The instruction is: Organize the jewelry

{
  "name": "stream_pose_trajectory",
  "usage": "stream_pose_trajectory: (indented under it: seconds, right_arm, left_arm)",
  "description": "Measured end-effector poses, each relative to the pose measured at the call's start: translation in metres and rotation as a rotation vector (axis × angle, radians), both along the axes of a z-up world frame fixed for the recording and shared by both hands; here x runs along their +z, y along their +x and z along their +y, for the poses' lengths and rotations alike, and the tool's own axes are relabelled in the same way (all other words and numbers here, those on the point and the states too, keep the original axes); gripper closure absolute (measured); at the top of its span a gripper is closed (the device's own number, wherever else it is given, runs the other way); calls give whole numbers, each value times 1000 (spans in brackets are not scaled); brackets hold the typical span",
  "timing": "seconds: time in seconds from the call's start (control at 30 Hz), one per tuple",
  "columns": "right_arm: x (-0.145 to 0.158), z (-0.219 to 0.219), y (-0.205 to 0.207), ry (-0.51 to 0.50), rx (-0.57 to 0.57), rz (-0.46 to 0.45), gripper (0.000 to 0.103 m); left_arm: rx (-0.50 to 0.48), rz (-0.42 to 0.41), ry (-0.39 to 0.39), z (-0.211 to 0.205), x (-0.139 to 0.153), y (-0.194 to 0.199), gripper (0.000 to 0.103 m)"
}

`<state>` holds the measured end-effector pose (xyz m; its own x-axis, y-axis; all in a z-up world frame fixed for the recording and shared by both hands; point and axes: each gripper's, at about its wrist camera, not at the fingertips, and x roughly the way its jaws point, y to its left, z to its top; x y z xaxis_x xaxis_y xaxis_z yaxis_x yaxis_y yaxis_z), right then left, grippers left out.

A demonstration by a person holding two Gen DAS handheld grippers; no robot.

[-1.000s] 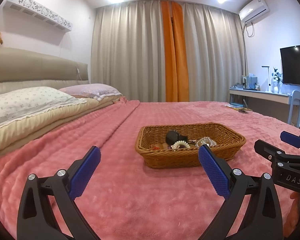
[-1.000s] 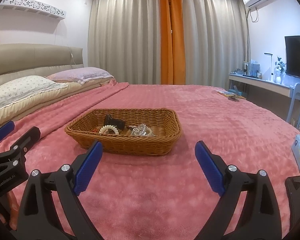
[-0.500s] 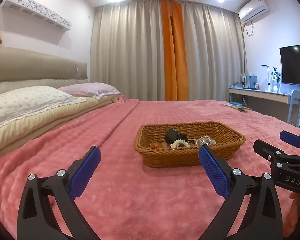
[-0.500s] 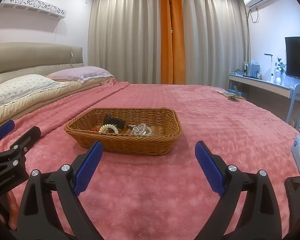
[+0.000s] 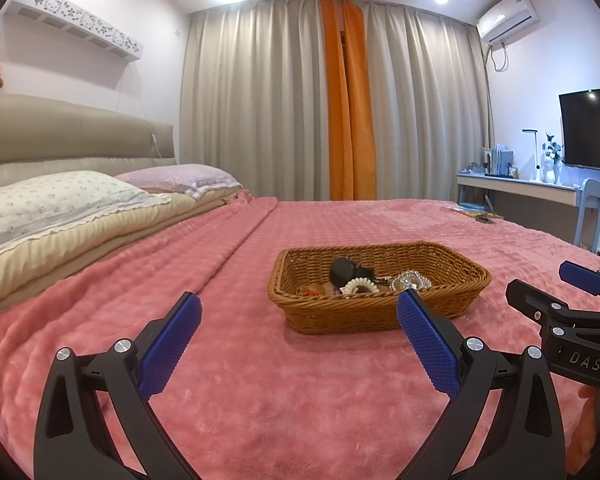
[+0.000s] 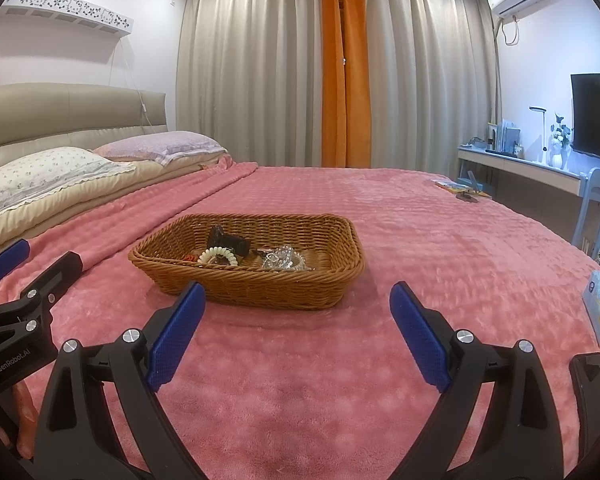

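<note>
Your left gripper (image 5: 299, 318) is spread wide, holding and touching nothing, above the pink blanket (image 5: 260, 400). Your right gripper (image 6: 298, 308) is likewise spread wide and empty. The wicker basket (image 6: 260, 292) rests on the blanket ahead of both. It contains a black watch (image 5: 344, 271), a cream spiral hair tie (image 5: 358, 286) and a clear bead bracelet (image 6: 284, 259), lying close together.

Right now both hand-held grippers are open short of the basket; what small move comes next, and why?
Probably ease the right hand-held gripper forward over the wicker basket toward the cream spiral band. Both grippers are open and empty, the left hand-held gripper is no closer, and every item lies in the basket.
</note>
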<state>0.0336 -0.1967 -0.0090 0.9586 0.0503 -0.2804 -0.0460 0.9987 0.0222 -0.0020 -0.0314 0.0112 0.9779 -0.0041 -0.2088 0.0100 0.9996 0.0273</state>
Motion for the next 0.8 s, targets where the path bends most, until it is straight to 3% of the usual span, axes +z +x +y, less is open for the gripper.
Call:
stream_pose_trajectory:
  seconds: [0.8]
  right_arm:
    - [0, -1, 0, -2, 0, 0, 14]
  left_arm:
    - [-4, 9, 2, 1, -3, 2, 8]
